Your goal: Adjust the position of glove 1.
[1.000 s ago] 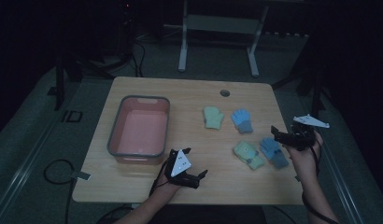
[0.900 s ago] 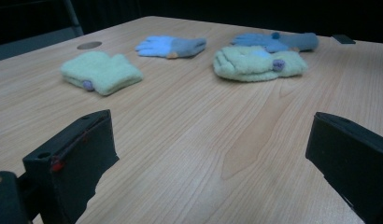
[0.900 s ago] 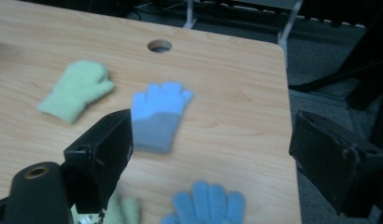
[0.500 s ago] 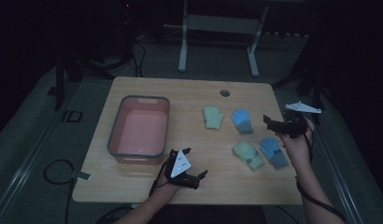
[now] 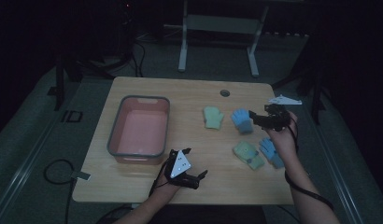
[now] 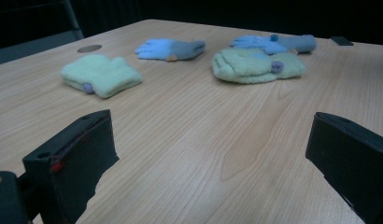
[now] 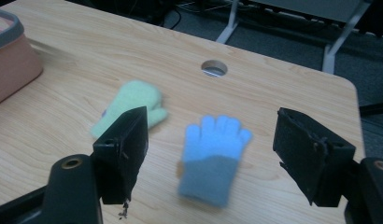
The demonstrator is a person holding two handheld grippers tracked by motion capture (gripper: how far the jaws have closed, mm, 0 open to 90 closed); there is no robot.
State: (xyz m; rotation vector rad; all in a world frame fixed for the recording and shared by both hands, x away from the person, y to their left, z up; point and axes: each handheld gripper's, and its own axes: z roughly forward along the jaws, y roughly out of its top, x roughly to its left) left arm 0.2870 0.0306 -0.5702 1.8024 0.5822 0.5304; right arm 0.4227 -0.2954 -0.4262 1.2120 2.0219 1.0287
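Blue glove [image 7: 213,158] w/ grey cuff lies flat on desk [image 5: 189,93], fingers pointing to the far edge, right under right tool [image 5: 256,115], which hangs above it w/out contact. Its jaws have just been closing but stand spread w/ nothing pinched; in the right gripper view the glove sits between them, lower down on the wood. Knit, so prob. v. light, soft, floppy: no crush risk, but it'll sag and fold when lifted. Fabric grips ok, not slippery. Best hold, I'd judge: cuff or mid-palm, where a thick bunch of cloth fits the jaws; a single fingertip could slip out. Needs jaws pressed down to the wood to catch the flat layer. Green mitten [image 5: 213,116] just beside it on the left, apart, so small chance of snagging both. Second green/blue pair [image 5: 257,153] nearer the person. Pink bin [image 5: 116,135] sits well apart at left. Left tool [image 5: 192,175] rests low near front edge, jaws spread, empty.
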